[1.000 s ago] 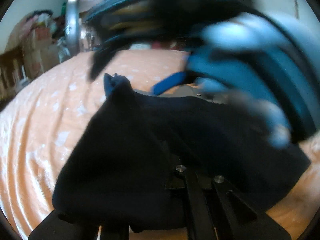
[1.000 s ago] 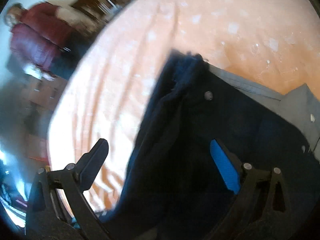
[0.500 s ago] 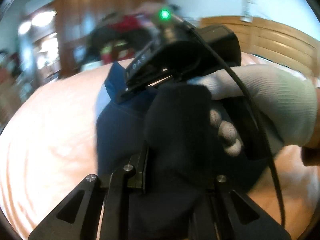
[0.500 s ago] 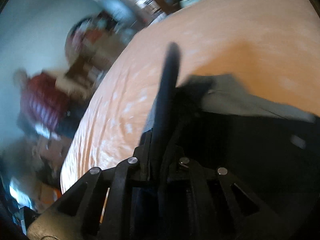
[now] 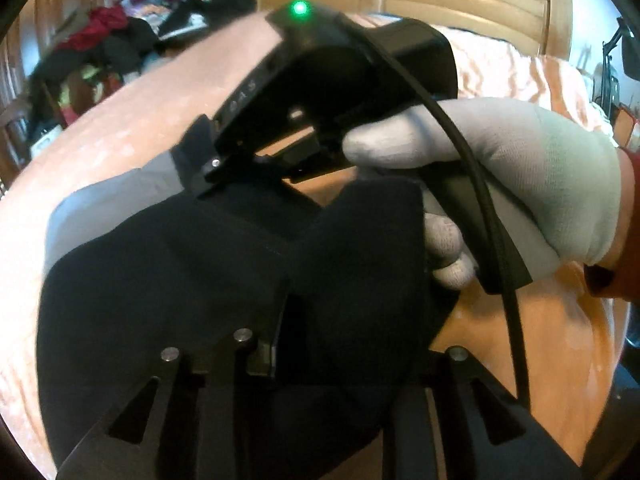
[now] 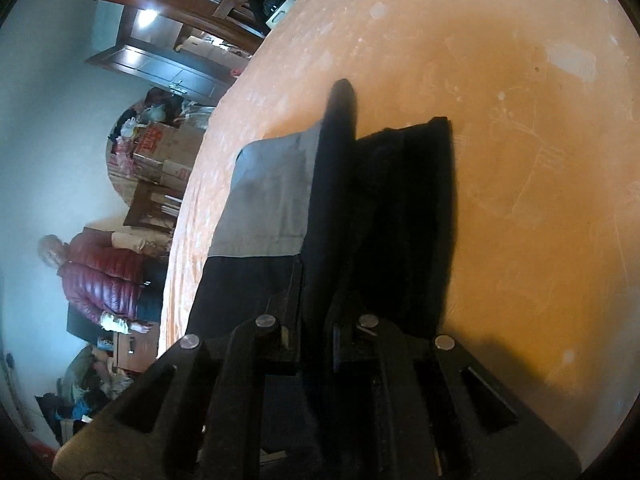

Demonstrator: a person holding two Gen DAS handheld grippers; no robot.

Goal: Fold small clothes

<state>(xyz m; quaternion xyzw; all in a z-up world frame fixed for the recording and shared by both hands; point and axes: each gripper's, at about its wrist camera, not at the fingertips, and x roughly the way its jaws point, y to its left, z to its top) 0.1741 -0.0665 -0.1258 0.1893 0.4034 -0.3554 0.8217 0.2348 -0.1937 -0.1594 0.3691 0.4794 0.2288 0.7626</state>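
Pinching dark garment (image 5: 192, 280) edges, left gripper (image 5: 304, 320) and right gripper (image 6: 332, 240), orange bedspread (image 6: 520, 160) open rightward

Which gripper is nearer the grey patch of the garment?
Right. The right gripper clamps the dark garment beside the grey patch; the left gripper grips farther along.

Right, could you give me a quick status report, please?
Both grippers, left and right, shut on dark garment. Garment draped over orange bedspread. Nothing in the way.

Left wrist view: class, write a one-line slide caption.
Both grippers' jaws clamp a dark garment over an orange bedspread; a gloved hand holds the right gripper.
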